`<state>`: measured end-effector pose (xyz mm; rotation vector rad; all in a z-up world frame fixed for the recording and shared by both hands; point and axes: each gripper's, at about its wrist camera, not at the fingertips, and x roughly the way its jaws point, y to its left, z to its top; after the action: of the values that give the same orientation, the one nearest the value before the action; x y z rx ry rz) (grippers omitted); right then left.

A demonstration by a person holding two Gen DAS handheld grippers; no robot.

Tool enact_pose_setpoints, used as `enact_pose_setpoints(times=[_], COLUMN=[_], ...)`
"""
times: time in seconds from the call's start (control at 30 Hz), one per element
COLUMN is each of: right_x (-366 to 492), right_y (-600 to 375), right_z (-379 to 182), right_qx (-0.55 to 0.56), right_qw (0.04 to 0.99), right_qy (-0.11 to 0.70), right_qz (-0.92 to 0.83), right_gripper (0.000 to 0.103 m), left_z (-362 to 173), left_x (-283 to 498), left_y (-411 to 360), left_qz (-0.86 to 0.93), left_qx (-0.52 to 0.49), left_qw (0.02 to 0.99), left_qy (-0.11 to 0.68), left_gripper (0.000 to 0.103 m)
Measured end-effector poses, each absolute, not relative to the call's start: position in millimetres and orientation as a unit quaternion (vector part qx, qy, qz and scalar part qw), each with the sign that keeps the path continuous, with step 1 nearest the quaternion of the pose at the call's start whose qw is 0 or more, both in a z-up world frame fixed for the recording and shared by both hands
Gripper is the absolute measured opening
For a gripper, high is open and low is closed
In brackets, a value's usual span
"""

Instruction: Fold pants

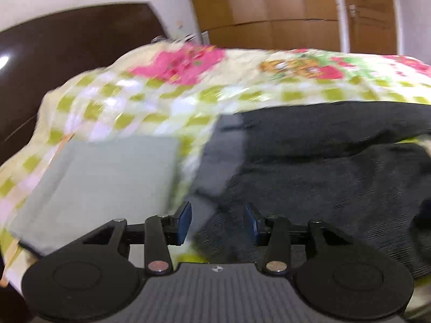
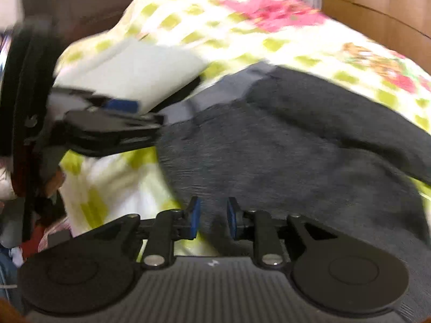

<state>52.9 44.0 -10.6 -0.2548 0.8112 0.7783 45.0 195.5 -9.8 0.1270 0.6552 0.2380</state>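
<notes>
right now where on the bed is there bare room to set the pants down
Bare bedspread lies beyond the pale folded cloth and the dark pants, toward the headboard. The near edge is crowded with both garments and both grippers.

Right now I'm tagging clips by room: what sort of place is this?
Most likely a bedroom: dark pants lie on a bed's checked floral cover, with a dark headboard and wooden wardrobe doors behind.

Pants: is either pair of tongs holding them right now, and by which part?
Both appear to. The left tongs pinch the dark pants at the grey waistband end; the right tongs pinch a near edge. Blur hides exact pad contact.
</notes>
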Motion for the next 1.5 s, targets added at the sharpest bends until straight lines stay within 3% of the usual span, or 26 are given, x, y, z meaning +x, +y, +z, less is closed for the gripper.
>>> enact_pose_setpoints(times=[0.33, 0.67, 0.93, 0.97, 1.0, 1.03, 1.23, 1.37, 1.5], right_x=[66, 19, 36, 37, 39, 38, 19, 13, 3], right_y=[-228, -426, -470, -475, -477, -477, -492, -493, -475], right_z=[16, -22, -44, -46, -46, -45, -37, -33, -5], right_qx=[0.026, 0.221, 0.345, 0.351, 0.347, 0.341, 0.328, 0.304, 0.223], right_qw=[0.91, 0.87, 0.855, 0.853, 0.855, 0.857, 0.864, 0.866, 0.891], right_qy=[0.412, 0.405, 0.35, 0.349, 0.347, 0.347, 0.337, 0.35, 0.326], right_qz=[0.042, -0.174, -0.166, -0.165, -0.166, -0.169, -0.179, -0.189, -0.224], right_gripper=[0.024, 0.035, 0.033, 0.029, 0.009, 0.004, 0.003, 0.014, 0.014], left_z=[-9, -32, -37, -36, -38, -37, -40, -26, -8], left_x=[84, 96, 98, 98, 100, 99, 98, 96, 107], left_y=[37, -88, -118, -121, -126, -130, -137, -106, -46], left_qz=[-0.074, -0.173, -0.186, -0.189, -0.192, -0.198, -0.213, -0.196, -0.157], left_qx=[0.092, 0.143, 0.158, 0.159, 0.16, 0.161, 0.16, 0.171, 0.164], left_qw=[0.937, 0.906, 0.896, 0.896, 0.895, 0.894, 0.888, 0.898, 0.915], left_qy=[0.329, 0.36, 0.371, 0.37, 0.369, 0.368, 0.375, 0.355, 0.333], left_gripper=[0.058, 0.059, 0.059, 0.059, 0.059, 0.059, 0.06, 0.06, 0.072])
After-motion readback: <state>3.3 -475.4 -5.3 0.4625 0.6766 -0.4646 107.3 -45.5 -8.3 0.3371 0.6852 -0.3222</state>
